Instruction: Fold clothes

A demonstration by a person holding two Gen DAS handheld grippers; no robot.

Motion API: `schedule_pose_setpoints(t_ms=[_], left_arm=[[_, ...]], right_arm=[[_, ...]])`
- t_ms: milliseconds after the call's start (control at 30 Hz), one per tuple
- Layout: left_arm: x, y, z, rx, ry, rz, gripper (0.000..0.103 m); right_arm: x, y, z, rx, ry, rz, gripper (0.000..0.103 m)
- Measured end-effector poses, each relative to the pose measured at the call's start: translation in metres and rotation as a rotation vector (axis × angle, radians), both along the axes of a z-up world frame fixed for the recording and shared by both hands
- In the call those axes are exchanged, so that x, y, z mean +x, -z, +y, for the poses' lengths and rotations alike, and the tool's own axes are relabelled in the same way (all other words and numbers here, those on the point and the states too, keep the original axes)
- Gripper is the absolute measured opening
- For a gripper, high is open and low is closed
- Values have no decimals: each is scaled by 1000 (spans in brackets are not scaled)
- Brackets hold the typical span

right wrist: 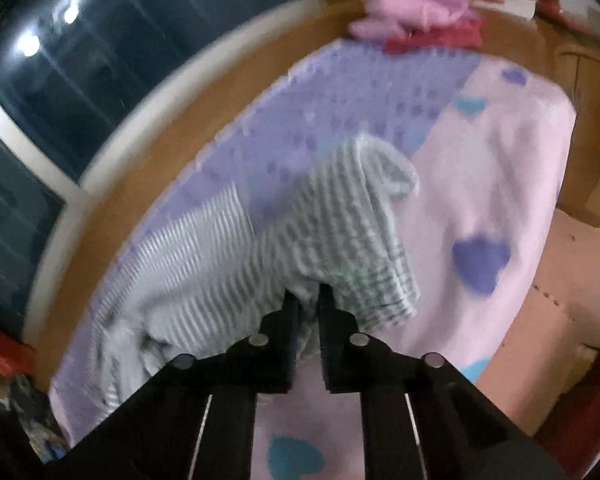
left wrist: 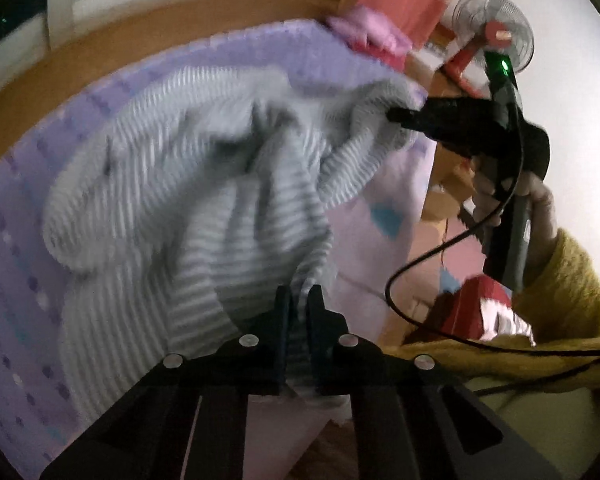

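The striped garment (left wrist: 188,184) is lying bunched and rumpled across the middle of the frame on the purple-and-pink bedspread (left wrist: 32,248), so folding is only beginning. The left gripper (left wrist: 299,300) is pinching a fold at the bottom centre, and the right gripper (right wrist: 308,300) is clamping another edge. A folded pink pile (right wrist: 416,12) is sitting at the upper right; spreading and creasing are remaining.

- The striped garment (left wrist: 204,184) lies bunched on the bed sheet (right wrist: 500,168), toward the window (right wrist: 100,60) side of the bed.
- The left claw (left wrist: 299,300) grips its near edge; the right claw (left wrist: 396,114) holds its far right corner.
- Folded clothes (right wrist: 416,16) sit beyond the bed's far end.
- A fan (left wrist: 494,26) stands behind the right claw.
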State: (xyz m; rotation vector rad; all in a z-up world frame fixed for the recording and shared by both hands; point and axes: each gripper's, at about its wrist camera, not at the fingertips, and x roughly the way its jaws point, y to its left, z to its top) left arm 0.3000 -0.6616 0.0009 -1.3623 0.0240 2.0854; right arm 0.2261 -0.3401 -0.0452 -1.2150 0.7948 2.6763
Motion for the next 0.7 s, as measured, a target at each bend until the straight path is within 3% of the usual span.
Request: schedule_pose_setpoints(t_ms=[167, 233, 300, 467, 600, 700], left_arm=[[-24, -43, 10, 78, -79, 93, 8], [-36, -52, 20, 87, -107, 125, 8], [-47, -53, 28, 79, -138, 139, 8], [-66, -30, 44, 63, -225, 65, 9], [-58, -15, 47, 38, -297, 14, 25], [-39, -6, 53, -46, -356, -10, 27]], right_arm=[[8, -72, 60, 113, 145, 195, 2], [4, -96, 86, 147, 168, 244, 2], [-12, -104, 105, 146, 106, 221, 3], [-48, -64, 102, 80, -175, 26, 6], [-61, -17, 82, 77, -349, -110, 25], [-57, 10, 81, -20, -436, -154, 31]])
